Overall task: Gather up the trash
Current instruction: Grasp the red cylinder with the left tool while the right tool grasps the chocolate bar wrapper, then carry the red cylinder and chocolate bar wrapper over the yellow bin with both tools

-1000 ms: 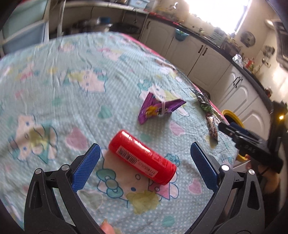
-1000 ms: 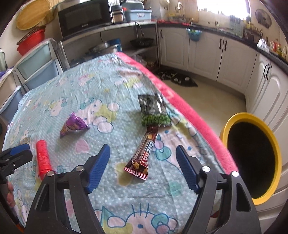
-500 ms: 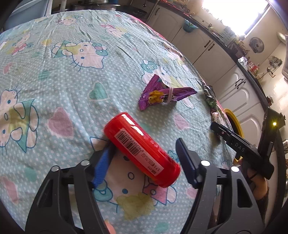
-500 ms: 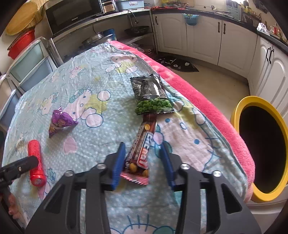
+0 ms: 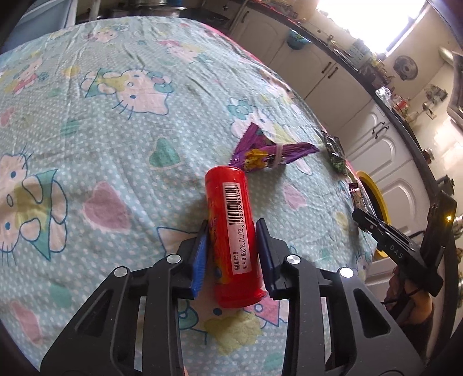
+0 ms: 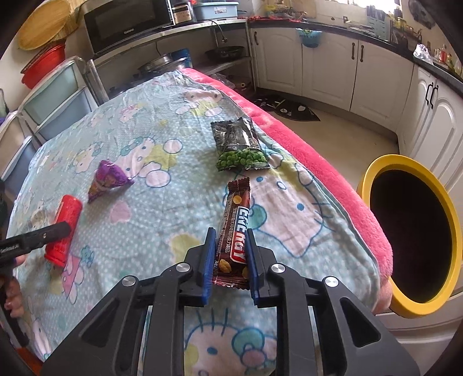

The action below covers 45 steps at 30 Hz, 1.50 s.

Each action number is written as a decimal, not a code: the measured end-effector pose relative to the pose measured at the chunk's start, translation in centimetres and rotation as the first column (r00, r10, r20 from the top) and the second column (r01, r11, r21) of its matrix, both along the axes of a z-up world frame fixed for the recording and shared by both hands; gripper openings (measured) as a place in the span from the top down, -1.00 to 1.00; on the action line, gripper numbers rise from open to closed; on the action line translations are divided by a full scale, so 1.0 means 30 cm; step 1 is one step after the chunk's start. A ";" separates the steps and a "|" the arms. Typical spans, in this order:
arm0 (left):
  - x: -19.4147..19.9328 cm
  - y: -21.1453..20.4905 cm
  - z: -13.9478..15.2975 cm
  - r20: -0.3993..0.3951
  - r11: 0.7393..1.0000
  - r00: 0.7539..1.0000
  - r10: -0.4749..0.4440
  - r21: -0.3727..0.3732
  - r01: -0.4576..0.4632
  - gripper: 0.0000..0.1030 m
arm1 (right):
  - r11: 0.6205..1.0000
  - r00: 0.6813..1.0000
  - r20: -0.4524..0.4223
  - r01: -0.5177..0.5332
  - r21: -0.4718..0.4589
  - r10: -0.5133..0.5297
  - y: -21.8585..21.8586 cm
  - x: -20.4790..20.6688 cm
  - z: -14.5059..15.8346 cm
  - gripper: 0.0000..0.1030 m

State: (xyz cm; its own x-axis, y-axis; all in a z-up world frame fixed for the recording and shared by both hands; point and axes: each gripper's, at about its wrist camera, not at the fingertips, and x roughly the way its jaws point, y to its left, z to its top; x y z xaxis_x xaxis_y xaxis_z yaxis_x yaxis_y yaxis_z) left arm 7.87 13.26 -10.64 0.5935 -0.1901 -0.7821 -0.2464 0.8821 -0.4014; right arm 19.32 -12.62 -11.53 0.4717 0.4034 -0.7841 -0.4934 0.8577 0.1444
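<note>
**Bright daylight, strong fisheye bend**

Daylit throughout, from a window (image 5: 373, 26) blown out to pure white at the top right of the left wrist view. Soft, short shadows under the red tube (image 5: 231, 231) on the tablecloth (image 5: 115, 144). Sharp centre; curved, slightly smeared cabinets (image 6: 327, 66) toward the edges. Black vignette in every corner.

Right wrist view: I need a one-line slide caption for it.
Right gripper clamps a chocolate bar wrapper on the cartoon-print tablecloth, with the yellow-rimmed bin waiting beside the table.
</note>
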 end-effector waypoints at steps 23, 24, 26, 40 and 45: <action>0.077 -0.253 0.215 0.182 0.980 0.967 -0.181 0.121 0.160 0.54 | 0.996 0.991 0.136 -0.016 0.083 0.005 -0.087 -0.108 0.219 0.63; 0.084 -0.261 0.222 0.187 0.978 0.965 -0.186 0.126 0.164 0.54 | 0.996 0.990 0.140 -0.015 0.085 0.003 -0.092 -0.109 0.225 0.63; 0.097 -0.280 0.238 0.198 0.976 0.960 -0.198 0.128 0.175 0.54 | 0.996 0.989 0.150 -0.012 0.088 -0.001 -0.102 -0.113 0.240 0.63; 0.161 -0.388 0.305 0.239 0.960 0.933 -0.267 0.148 0.237 0.54 | 0.993 0.979 0.197 0.026 0.115 -0.049 -0.190 -0.122 0.311 0.63; 0.186 -0.432 0.324 0.252 0.951 0.921 -0.297 0.161 0.263 0.54 | 0.991 0.974 0.215 0.050 0.124 -0.076 -0.229 -0.121 0.334 0.63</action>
State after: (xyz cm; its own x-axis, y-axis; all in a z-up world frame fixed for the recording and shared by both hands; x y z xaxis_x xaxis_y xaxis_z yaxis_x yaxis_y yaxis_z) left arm 13.44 0.32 -0.91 0.7214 -0.2932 -0.6273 0.1205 0.9453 -0.3032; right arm 15.69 -19.49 -1.51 0.6539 0.4502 -0.6081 -0.4693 0.8718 0.1407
